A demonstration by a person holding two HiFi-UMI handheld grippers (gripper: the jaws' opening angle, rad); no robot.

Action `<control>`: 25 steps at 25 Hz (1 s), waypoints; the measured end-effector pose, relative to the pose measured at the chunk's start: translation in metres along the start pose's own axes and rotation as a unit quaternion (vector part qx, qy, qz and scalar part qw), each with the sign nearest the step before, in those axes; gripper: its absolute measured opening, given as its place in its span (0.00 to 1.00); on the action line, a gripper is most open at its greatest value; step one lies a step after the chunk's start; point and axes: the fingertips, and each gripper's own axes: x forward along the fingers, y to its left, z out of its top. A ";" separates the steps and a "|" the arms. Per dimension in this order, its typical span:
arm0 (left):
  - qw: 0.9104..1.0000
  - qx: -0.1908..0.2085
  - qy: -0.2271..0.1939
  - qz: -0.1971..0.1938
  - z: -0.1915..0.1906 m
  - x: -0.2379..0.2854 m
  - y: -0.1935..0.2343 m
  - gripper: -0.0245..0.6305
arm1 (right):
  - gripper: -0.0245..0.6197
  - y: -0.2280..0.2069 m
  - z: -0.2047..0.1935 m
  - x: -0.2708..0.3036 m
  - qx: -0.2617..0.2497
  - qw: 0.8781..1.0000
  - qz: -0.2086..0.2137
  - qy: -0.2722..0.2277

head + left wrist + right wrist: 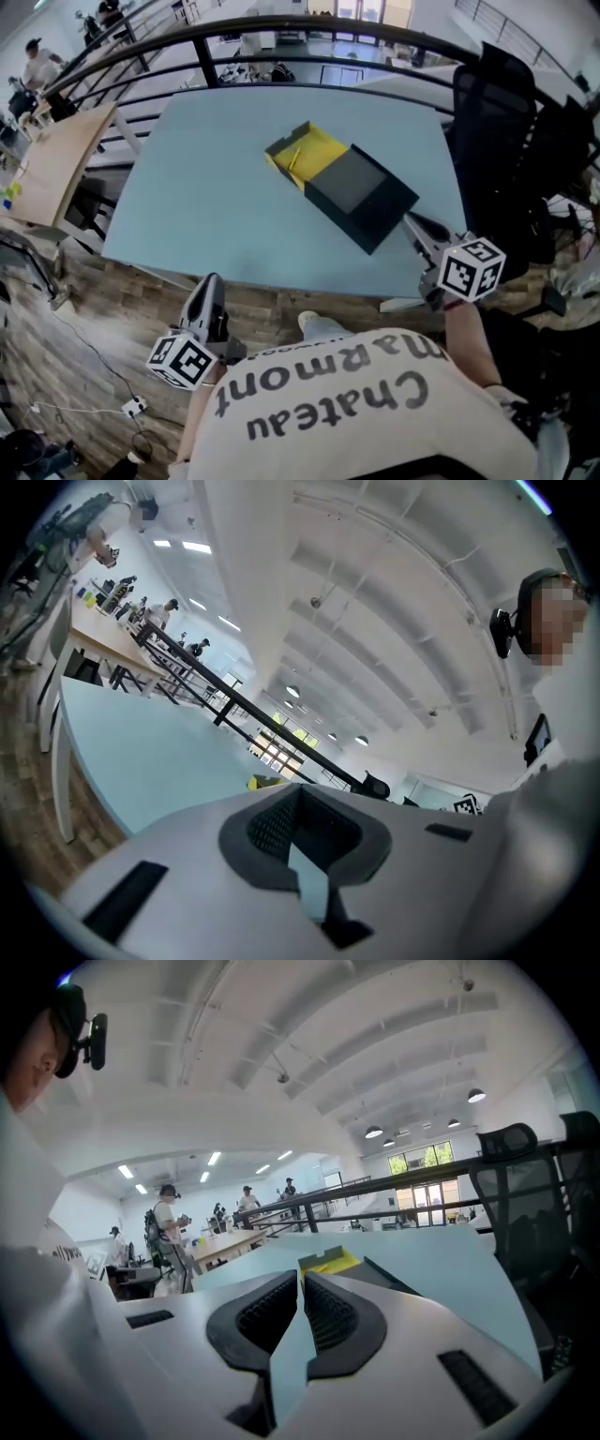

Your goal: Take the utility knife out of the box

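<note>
An open cardboard box, made up of a yellow tray [319,148] and a black flat sleeve [361,192] touching it, was set near the middle of a pale blue rectangular table [206,187]; a slim yellow item [293,159], taken for the utility knife, was seen lying in the tray, though its shape was too small to be made out. The left gripper [209,281] was held below the table's near edge, over the wooden plank floor [56,347], well apart from the box; in the left gripper view its dark ribbed pads [272,825] were pressed together with nothing between them. The right gripper [414,223] was held at the table's near right corner, just beside the black sleeve; its jaws were likewise clenched and empty.
</note>
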 end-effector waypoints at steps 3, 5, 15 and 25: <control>1.000 0.019 -0.003 0.011 0.019 0.022 0.010 0.04 | 0.11 -0.004 0.028 0.046 0.024 0.999 0.039 -0.014; 0.999 0.029 -0.013 0.024 0.031 0.037 0.019 0.04 | 0.11 -0.009 0.041 0.077 0.024 0.998 0.063 -0.016; 0.997 0.027 0.046 0.060 0.025 0.097 0.059 0.04 | 0.11 -0.006 0.032 0.174 0.019 0.990 0.142 0.006; 0.986 0.113 0.123 0.013 0.054 0.174 0.091 0.04 | 0.11 -0.021 0.011 0.212 0.066 0.993 0.099 0.019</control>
